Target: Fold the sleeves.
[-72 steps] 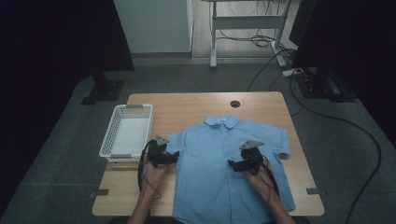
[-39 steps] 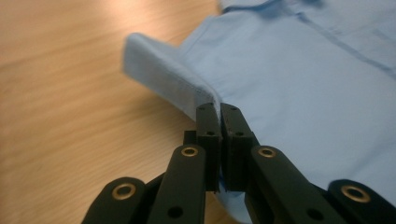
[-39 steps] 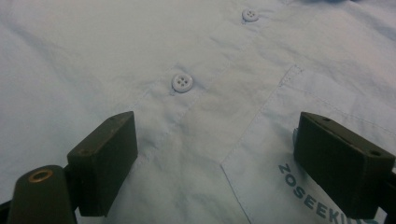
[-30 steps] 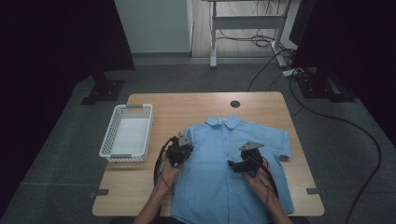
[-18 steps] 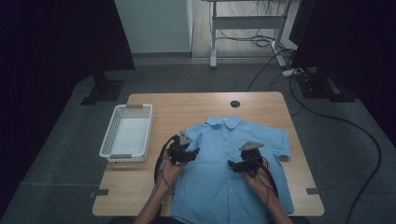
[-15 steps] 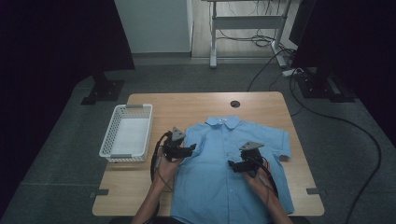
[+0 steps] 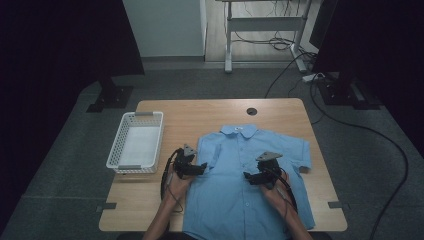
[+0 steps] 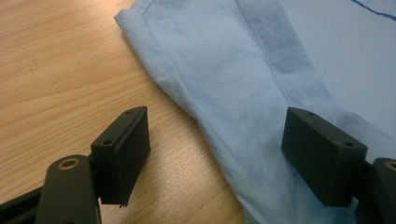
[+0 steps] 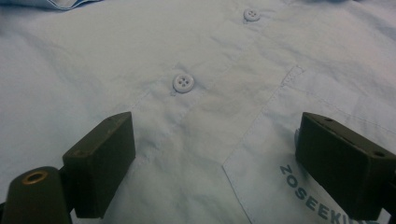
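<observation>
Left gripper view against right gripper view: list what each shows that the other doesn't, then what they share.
Left gripper view: bare wooden table and the folded sleeve of the blue shirt, its edge lying between open jaws that have just been opening. Right gripper view: two white buttons, the chest pocket and its printed lettering. Both: light blue shirt fabric beneath a pair of black jaws standing open, gripping nothing.

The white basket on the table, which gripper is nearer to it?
Left. The left gripper sits at the shirt's folded sleeve edge, just right of the white basket. The right gripper rests over the shirt front, farther across the table.
</observation>
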`<state>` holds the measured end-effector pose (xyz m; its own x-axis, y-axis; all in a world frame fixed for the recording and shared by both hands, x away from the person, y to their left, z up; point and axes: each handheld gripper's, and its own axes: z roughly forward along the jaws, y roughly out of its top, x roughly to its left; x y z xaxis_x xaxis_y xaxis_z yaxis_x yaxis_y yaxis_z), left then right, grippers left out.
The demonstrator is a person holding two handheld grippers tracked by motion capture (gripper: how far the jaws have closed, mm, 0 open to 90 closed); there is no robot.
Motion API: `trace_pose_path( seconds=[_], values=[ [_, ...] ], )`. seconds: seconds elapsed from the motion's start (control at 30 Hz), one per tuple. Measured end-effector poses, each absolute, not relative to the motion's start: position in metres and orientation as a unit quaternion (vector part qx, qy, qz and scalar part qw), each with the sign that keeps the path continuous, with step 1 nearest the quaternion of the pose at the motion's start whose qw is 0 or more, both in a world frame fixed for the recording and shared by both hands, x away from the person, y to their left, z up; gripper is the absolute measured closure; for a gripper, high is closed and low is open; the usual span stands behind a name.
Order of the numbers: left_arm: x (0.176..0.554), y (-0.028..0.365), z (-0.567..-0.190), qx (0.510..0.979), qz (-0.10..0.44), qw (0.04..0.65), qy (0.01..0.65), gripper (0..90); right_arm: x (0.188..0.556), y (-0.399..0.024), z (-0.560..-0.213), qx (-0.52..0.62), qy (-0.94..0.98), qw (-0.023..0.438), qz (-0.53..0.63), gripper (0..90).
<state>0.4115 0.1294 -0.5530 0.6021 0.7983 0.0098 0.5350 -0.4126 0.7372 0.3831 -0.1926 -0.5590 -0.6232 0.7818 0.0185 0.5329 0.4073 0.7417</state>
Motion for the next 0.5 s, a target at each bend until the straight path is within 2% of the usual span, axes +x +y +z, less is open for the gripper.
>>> trace_pose_path(
  seconds=[0.23,0.5],
  values=[
    [0.411,0.132,-0.553,0.819,0.185,0.358,0.409,22.7,0.385,-0.189,-0.56,0.392,0.831,0.161,0.36,2.6],
    [0.408,0.145,-0.553,0.813,0.191,0.355,0.421,23.5,0.389,-0.19,-0.553,0.409,0.831,0.15,0.347,4.1]
  ],
)
